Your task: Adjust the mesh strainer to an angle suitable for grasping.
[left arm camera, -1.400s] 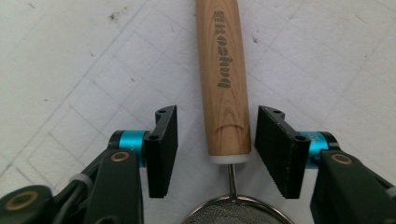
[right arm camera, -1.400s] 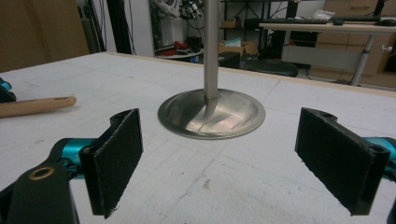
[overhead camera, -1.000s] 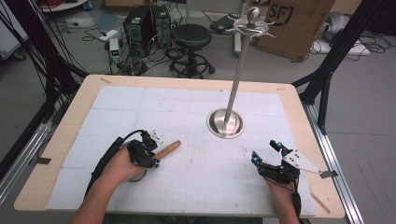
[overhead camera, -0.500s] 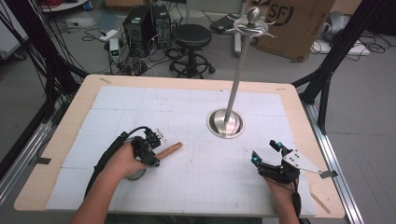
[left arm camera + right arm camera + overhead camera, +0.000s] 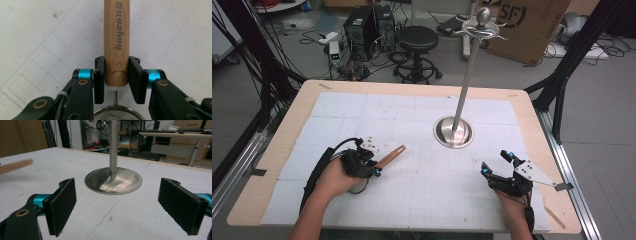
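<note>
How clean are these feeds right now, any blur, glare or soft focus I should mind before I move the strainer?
Left gripper view: the wooden handle is sharp between the jaws, its printed lettering readable; the mesh rim at the bottom edge is cut off. Right gripper view: the handle tip at left is blurred, and the metal stand's base shows streaky reflections. High view: even light, soft overall, faint shadows.

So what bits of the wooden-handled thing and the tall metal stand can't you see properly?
- Wooden handle, left gripper view: its far end is cut off by the top edge.
- Mesh strainer bowl, left gripper view: cut off by the bottom edge; in the high view the hand and left gripper cover it.
- Metal stand, right gripper view: the pole's top is cut off by the top edge.
- Handle tip, right gripper view: blurred.
</note>
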